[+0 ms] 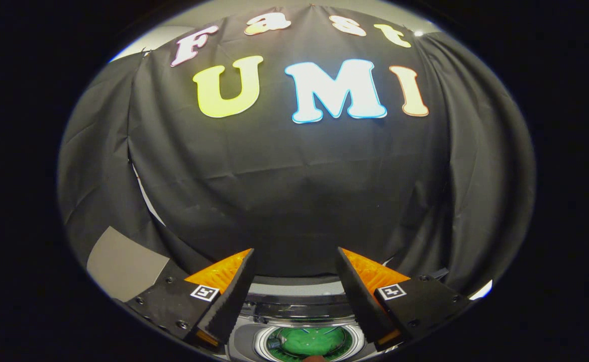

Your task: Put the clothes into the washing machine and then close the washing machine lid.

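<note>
the jaws of the gripper [294,281] are held apart with nothing between them. green clothes [308,342] are seen in the washing machine [294,306] drum, below the fingers. the lid could be missed if it is reached for blind, since it is hidden here.

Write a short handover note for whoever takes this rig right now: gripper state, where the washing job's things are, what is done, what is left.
Gripper: open, fingers spread wide, holding nothing, raised and facing the booth's black cloth wall.
Washing machine: below, between the fingers, its round opening uncovered.
Clothes: something green lies inside the drum, probably the garment; too little shows to be sure.
Done: loading appears finished.
Left: close the lid; where it sits cannot be told from here.
</note>
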Action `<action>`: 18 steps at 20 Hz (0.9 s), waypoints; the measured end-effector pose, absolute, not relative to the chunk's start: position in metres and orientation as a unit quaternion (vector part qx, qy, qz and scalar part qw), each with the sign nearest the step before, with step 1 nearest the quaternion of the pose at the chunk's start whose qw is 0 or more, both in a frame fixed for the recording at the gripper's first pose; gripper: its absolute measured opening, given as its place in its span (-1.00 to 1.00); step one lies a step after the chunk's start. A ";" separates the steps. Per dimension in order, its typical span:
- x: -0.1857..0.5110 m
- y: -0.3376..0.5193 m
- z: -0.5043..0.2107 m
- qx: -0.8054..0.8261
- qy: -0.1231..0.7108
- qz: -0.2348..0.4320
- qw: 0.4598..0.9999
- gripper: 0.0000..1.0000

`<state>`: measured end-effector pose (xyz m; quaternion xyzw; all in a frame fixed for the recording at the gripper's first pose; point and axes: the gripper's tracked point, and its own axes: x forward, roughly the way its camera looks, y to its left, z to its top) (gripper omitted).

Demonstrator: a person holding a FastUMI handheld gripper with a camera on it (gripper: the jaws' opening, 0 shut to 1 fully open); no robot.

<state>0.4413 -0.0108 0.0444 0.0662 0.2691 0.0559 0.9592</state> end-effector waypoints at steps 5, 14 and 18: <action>0.461 -0.012 0.021 0.078 0.300 0.045 0.950 0.97; 0.467 -0.007 -0.015 0.056 0.358 0.052 0.931 0.96; 0.467 -0.006 -0.022 0.022 0.363 0.047 0.930 0.96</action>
